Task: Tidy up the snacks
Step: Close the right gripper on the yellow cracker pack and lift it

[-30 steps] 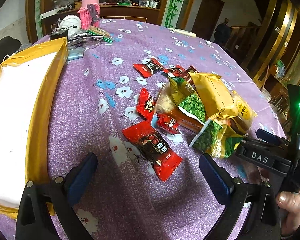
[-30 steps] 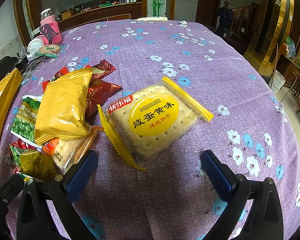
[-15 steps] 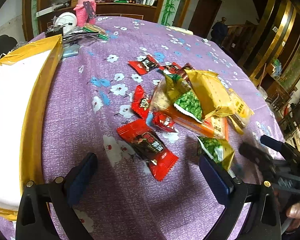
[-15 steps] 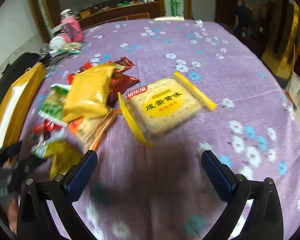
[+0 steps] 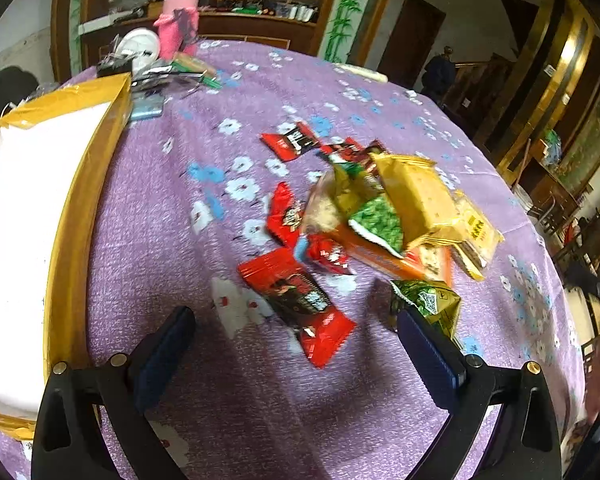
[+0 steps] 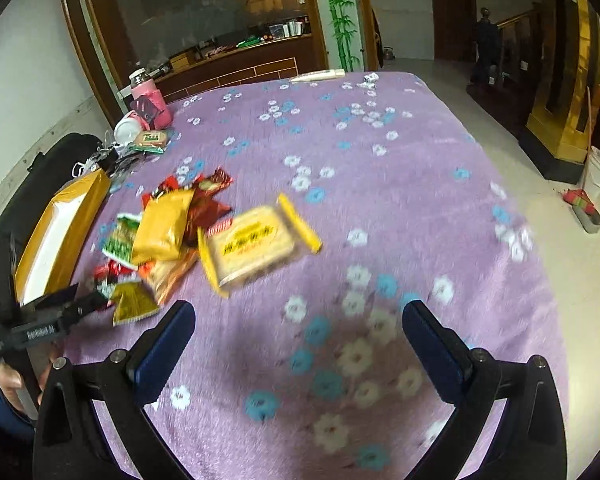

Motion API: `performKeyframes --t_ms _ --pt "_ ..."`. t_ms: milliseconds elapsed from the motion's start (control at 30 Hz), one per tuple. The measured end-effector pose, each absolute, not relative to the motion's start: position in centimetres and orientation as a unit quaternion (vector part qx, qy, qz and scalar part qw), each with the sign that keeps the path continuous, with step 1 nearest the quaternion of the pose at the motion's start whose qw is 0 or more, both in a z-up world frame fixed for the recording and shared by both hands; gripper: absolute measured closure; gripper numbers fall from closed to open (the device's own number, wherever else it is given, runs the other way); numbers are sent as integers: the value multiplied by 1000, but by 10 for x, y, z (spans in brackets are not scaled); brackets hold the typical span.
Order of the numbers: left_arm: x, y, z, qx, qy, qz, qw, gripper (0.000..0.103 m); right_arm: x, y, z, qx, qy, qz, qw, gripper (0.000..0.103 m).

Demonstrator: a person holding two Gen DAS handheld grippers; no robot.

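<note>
Left gripper point(image 5: 296, 344) jaws spread low over blurred, seemingly red packet point(image 5: 298, 300).

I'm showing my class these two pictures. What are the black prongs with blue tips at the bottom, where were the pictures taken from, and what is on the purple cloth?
No robot: a person holds a two-fingered gripper in each hand, with a camera looking along its fingers. One picture comes from the left gripper, one from the right gripper. Both are open and hold nothing. On the flowered purple tablecloth lie a pile of snack packets, a long red wrapper, a yellow-edged cracker pack and a yellow-rimmed white box.
</note>
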State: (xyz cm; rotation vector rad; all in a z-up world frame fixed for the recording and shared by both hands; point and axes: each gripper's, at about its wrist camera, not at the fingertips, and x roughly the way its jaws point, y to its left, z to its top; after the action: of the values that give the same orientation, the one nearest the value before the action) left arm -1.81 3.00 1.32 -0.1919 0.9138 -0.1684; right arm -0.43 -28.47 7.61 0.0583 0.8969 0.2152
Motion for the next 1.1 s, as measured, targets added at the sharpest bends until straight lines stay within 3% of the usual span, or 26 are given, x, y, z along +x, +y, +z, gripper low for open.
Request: performKeyframes --t_ms 100,367,500,633,800,933,1100 --pt "-23 27 19 -87 423 -91 897 1 27 -278 70 28 467 123 875 0" --pt "-33 27 31 -88 389 -101 912 1 60 -278 36 243 546 111 794 0" --pt "-38 21 35 -73 378 -107 917 1 70 -269 30 287 558 90 773 0" --pt "-40 21 36 -73 372 -109 919 1 89 -247 30 256 567 41 782 0" --pt "-39 23 35 -79 378 -109 916 1 122 -217 19 138 582 -12 802 1" --pt "-37 23 32 -82 385 -107 913 1 117 -194 15 26 565 -20 824 13" --pt "-35 22 31 -79 388 -107 912 1 100 -199 17 6 542 5 840 24"
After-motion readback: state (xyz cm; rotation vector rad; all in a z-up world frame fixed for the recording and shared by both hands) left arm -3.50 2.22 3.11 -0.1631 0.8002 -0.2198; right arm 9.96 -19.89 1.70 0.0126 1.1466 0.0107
